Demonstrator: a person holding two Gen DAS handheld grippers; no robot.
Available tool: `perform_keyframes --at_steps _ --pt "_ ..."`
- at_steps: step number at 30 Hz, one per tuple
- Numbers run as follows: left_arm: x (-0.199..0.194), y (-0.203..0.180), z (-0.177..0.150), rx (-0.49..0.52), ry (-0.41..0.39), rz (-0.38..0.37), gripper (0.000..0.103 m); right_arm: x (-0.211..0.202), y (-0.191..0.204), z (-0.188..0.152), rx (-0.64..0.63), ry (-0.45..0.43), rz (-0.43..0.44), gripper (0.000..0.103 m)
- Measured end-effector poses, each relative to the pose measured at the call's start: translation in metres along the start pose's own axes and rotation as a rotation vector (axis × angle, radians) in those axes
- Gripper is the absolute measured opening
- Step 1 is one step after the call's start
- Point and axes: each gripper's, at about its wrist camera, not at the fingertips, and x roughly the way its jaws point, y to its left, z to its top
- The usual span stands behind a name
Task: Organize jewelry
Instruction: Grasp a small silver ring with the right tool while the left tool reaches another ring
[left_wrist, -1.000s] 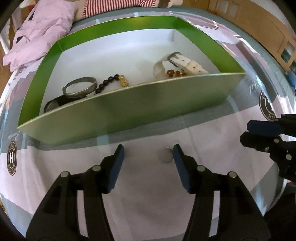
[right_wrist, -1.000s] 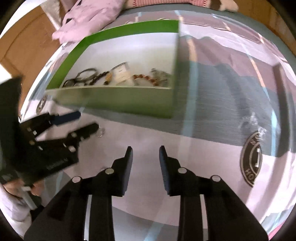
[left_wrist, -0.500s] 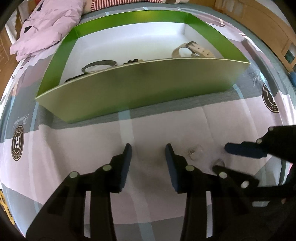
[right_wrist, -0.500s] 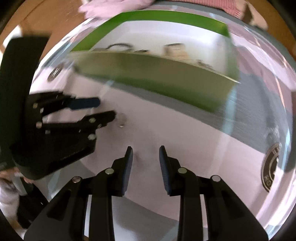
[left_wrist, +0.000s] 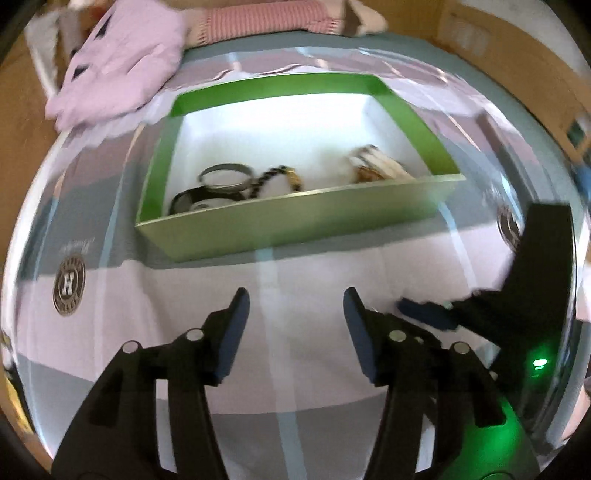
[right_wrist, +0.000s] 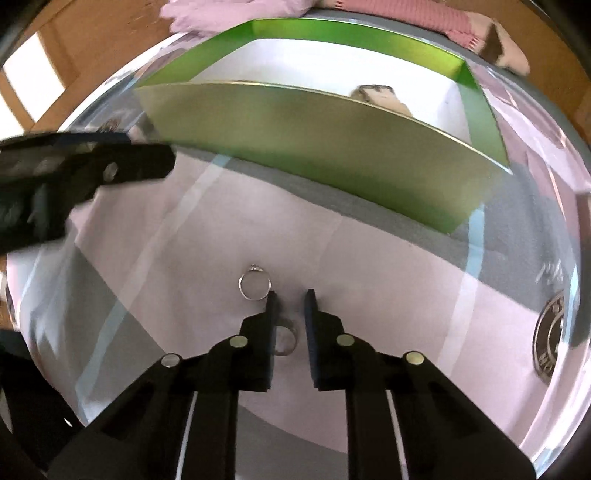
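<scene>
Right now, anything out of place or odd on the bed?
Yes: two small rings lie loose on the bedspread instead of in the green box with the other jewelry. One ring sits just left of the right hand-held gripper; the other ring lies between its fingers, not visibly gripped. Nothing looks spilled or damaged.
</scene>
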Motion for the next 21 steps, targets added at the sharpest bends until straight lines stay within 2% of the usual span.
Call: perform_keyframes --at_steps 3,8,11,13,21 --pt "-0.002 -0.004 -0.003 0.024 0.001 0.014 0.057 0.000 0.004 -0.004 0.023 -0.016 -0.046 0.015" --pt "-0.003 0.020 -0.004 -0.037 0.021 0.019 0.058 -0.001 0.003 -0.003 0.063 -0.002 -0.061 0.017" --pt "-0.001 0.030 -0.005 -0.071 0.038 0.027 0.058 -0.003 0.003 -0.006 0.048 -0.003 -0.104 0.016" --pt "0.000 0.031 -0.006 -0.071 0.038 0.028 0.059 -0.004 0.000 -0.006 0.041 -0.007 -0.126 0.007" --pt "0.009 0.023 -0.004 -0.043 0.051 0.030 0.063 -0.004 -0.011 0.001 0.006 -0.008 -0.076 0.006"
